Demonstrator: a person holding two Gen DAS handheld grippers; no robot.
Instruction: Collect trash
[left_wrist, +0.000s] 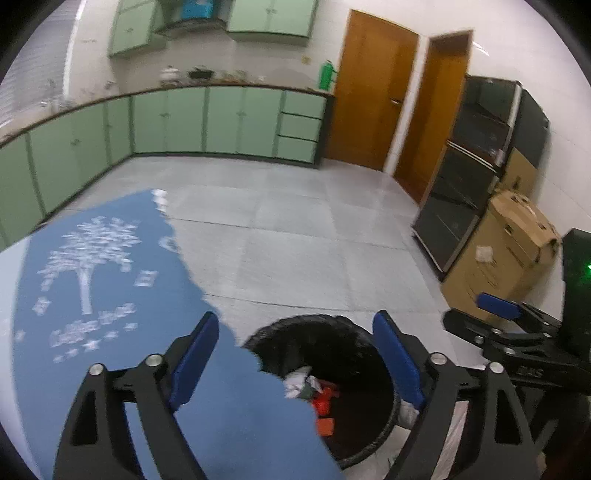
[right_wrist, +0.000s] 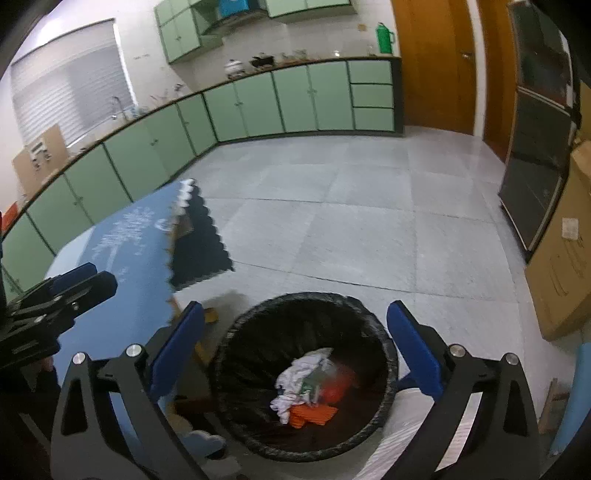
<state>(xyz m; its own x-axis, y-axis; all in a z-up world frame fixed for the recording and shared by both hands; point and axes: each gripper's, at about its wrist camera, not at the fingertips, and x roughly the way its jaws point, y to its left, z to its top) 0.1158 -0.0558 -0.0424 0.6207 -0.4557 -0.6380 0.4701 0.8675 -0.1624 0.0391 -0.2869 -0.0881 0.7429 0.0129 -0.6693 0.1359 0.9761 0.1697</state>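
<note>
While both grippers, left (left_wrist: 295, 354) and right (right_wrist: 295, 343), hang spread and empty over the bin (right_wrist: 236, 343), I'd lift straight clear, not snagging its liner, trash (right_wrist: 306, 387) inside.

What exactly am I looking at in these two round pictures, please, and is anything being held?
Each picture comes from a fisheye camera on a hand-held two-finger gripper, looking along its blue fingers. The left gripper and right gripper both stand open and empty above a black-lined trash bin on the kitchen floor. Inside lie crumpled white paper and orange scraps. Beside the bin is a table with a blue cloth. The right gripper also shows at the left view's right edge.
</note>
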